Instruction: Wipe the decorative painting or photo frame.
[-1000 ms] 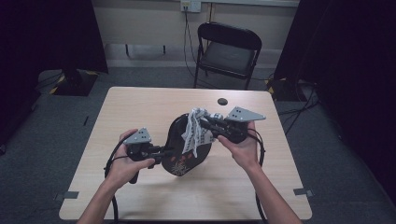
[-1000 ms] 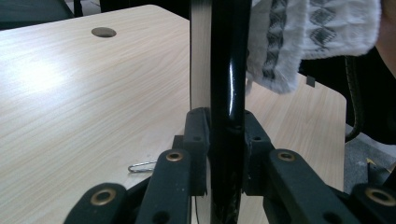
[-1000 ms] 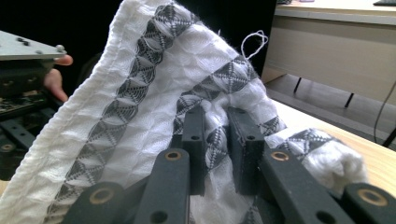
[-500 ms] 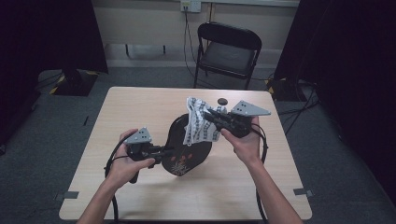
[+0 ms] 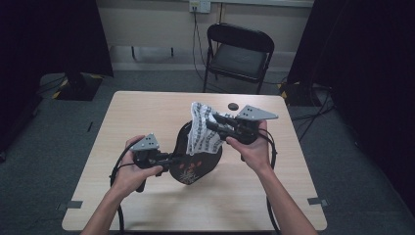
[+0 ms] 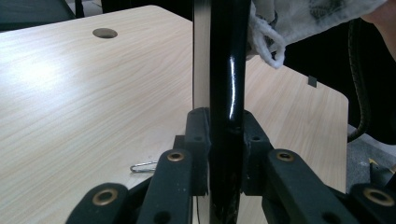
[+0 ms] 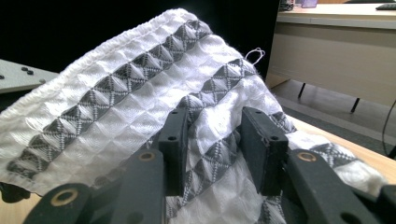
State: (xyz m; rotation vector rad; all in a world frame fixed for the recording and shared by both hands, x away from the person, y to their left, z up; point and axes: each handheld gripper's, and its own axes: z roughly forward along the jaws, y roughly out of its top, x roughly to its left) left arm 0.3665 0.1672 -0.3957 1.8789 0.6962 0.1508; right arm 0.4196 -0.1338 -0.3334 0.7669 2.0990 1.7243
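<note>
Nearest the camera in the high view, two forearms come in from the bottom edge, each hand carrying one gripper, so two grippers in all. The left gripper sits low over the near half of the table, its jaws closed tight on the rim of one black plate. The plate is held tilted up on edge, its lower part close to the tabletop, and it carries a reddish printed pattern near the bottom. In the left gripper view the pads clamp a glossy black edge that rises straight up between them, with no gap on either side. A single small metal paper clip lies on the wood just beside that gripper.

A little farther on, the right gripper is held higher, against one white cloth with grey diamond bands that hangs over the top of the plate and drapes down its face. Its jaws have just been opening. In the right gripper view they stand partly apart with a fold of the cloth bunched between them; the pads sit against the fabric loosely, not pinching it flat.

Beyond the cloth, one round dark hole marks the far part of the table. Past the table's far edge stands one black folding chair, and behind it a wall socket with a cable running down.
</note>
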